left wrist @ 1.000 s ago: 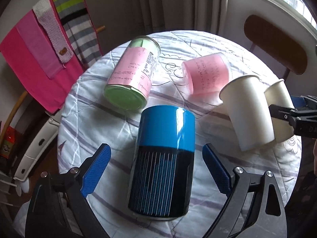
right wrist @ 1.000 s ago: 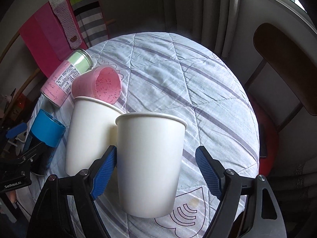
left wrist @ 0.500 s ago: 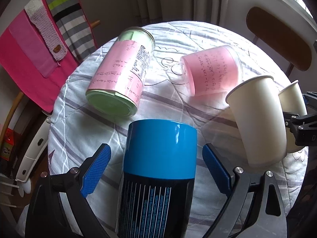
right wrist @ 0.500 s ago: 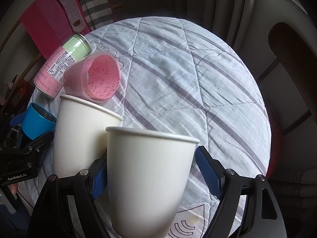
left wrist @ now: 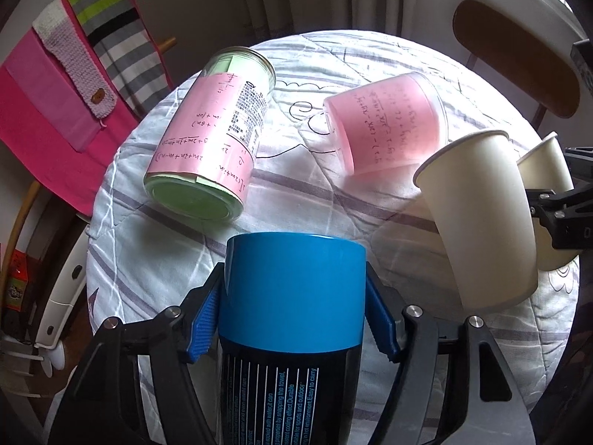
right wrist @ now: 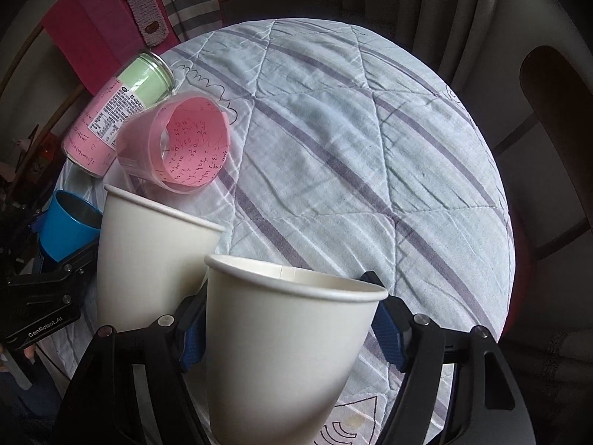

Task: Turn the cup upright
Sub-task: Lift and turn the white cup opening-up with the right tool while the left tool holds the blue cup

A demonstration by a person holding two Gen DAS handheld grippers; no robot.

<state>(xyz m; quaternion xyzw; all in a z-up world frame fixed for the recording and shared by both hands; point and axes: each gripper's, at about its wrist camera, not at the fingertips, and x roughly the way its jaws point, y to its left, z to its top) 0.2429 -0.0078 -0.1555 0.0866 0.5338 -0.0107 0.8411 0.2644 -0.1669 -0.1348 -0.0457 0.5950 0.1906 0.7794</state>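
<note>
left gripper [left wrist: 294, 322] is clamped on the blue/black cup [left wrist: 294, 296], pads tight on both sides of the blue band, mouth pointing away from the cam; from the right wrist view its open blue rim [right wrist: 68, 220] faces up-ish, so it looks raised or nearly upright, can't tell if the base is on the table. right gripper [right wrist: 287, 337] grips a white paper cup [right wrist: 285, 337], pads against both walls, rim up, looks upright, prob lifted or just being set down, base is out of frame. second paper cup [right wrist: 148, 256] stands beside it to the left, rim up, standing free of both grippers; whether the two touch i can't tell. still lying on the quilted tablecloth [right wrist: 352, 141]: pink plastic cup [left wrist: 389, 122] on its side, mouth toward the right side of the table, and the glass jar [left wrist: 211, 133] w/ pink label, also on its side, both further back, apart from each other. progress est: one paper cup done, two in hand mid-flip or placing, pink cup + jar left. chair [left wrist: 515, 55] behind table, irrelevant.
</note>
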